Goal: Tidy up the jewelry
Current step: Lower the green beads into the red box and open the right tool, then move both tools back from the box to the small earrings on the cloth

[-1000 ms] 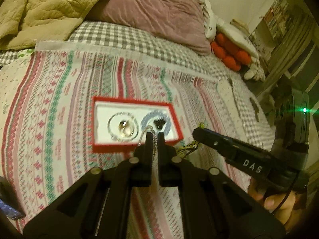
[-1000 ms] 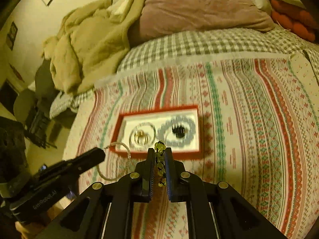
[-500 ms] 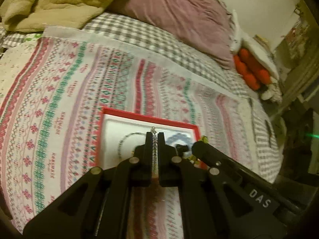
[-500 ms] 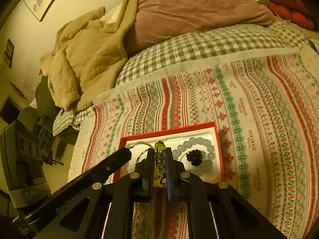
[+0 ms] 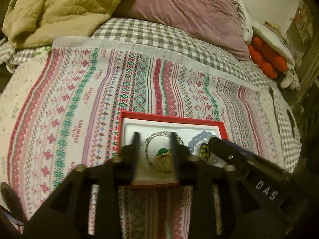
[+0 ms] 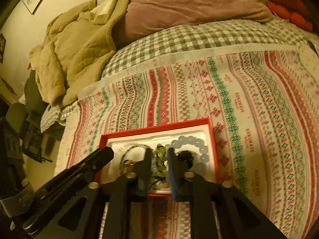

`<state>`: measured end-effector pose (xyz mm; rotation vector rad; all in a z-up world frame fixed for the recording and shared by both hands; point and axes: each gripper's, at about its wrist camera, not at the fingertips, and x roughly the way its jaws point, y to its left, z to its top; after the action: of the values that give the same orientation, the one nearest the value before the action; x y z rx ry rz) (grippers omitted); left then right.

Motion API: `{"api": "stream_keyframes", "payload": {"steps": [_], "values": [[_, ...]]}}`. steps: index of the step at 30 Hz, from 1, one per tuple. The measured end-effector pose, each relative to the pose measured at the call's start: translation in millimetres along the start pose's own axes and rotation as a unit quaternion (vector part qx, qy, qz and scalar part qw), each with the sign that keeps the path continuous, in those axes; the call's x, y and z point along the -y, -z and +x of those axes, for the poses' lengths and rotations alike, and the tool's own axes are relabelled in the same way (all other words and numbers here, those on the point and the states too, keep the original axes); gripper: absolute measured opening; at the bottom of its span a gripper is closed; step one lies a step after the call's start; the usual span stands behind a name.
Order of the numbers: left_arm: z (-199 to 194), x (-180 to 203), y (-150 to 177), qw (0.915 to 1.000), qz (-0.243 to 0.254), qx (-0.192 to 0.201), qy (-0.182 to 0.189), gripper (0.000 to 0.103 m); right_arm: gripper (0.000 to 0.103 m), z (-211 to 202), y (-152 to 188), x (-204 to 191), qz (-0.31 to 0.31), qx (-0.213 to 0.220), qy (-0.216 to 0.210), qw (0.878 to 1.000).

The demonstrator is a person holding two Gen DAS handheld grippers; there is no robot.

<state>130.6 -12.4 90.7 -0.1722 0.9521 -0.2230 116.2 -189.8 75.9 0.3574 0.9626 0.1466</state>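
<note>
A red tray (image 5: 171,119) with a white insert lies on the patterned cloth. My left gripper (image 5: 155,139) hovers over its left hollow, its jaws opening. The silver chain (image 5: 159,134) lies loose in a ring around a green-stone gold ring (image 5: 163,152). My right gripper (image 6: 159,155) is over the tray's middle, its jaws also opening. The yellow-green bead bracelet (image 6: 159,159) hangs loosely between them, no longer pinched. A pale blue bead bracelet (image 6: 191,141) circles a black piece (image 6: 185,157) in the right hollow. Each gripper shows in the other's view, the left (image 6: 99,157) and the right (image 5: 219,145).
A small gold loop (image 6: 171,216) lies on the cloth just in front of the tray. Behind are a checked sheet (image 5: 159,33), a mauve pillow (image 5: 189,10), a beige blanket (image 5: 59,6) and an orange plush toy (image 5: 267,57). The bed's left edge drops off (image 6: 39,139).
Both grippers came down over the tray. The left jaws parted and the silver chain dropped into the left hollow. The right jaws parted around the green beads.
</note>
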Motion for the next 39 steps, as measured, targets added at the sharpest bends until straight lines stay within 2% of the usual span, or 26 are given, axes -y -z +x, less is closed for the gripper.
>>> {"api": "stream_keyframes", "payload": {"steps": [2,3,9,11,13,17,23,32,39], "values": [[-4,2,2,0.9999,0.011,0.001,-0.011,0.043,0.045,-5,-1,4,0.004,0.002,0.011,1.0],[-6,2,2,0.9998,0.014,0.0,-0.013,0.044,0.059,-9,-1,7,0.006,0.011,0.018,1.0],[-20,2,13,0.9991,0.034,-0.011,-0.025,0.067,0.061,-29,3,18,0.009,0.014,0.029,0.999],[-23,1,18,0.9987,0.038,-0.019,-0.029,0.078,0.064,-35,5,19,0.006,0.016,0.037,0.999],[-26,-2,24,0.9979,0.042,-0.034,-0.037,0.083,0.07,-41,9,21,-0.001,0.019,0.05,0.999],[-31,-7,37,0.9965,0.043,-0.056,-0.045,0.086,0.076,-51,20,22,-0.017,0.011,0.075,0.997],[-43,-13,52,0.9964,0.041,-0.06,-0.045,0.098,0.083,-61,39,24,-0.046,0.005,0.098,0.994],[-55,-17,70,0.9956,0.056,-0.056,-0.051,0.101,0.086,-69,61,33,-0.068,-0.012,0.124,0.99],[-54,-33,85,0.9945,0.056,-0.064,-0.06,0.101,0.086,-60,79,46,-0.078,-0.045,0.138,0.986]]}}
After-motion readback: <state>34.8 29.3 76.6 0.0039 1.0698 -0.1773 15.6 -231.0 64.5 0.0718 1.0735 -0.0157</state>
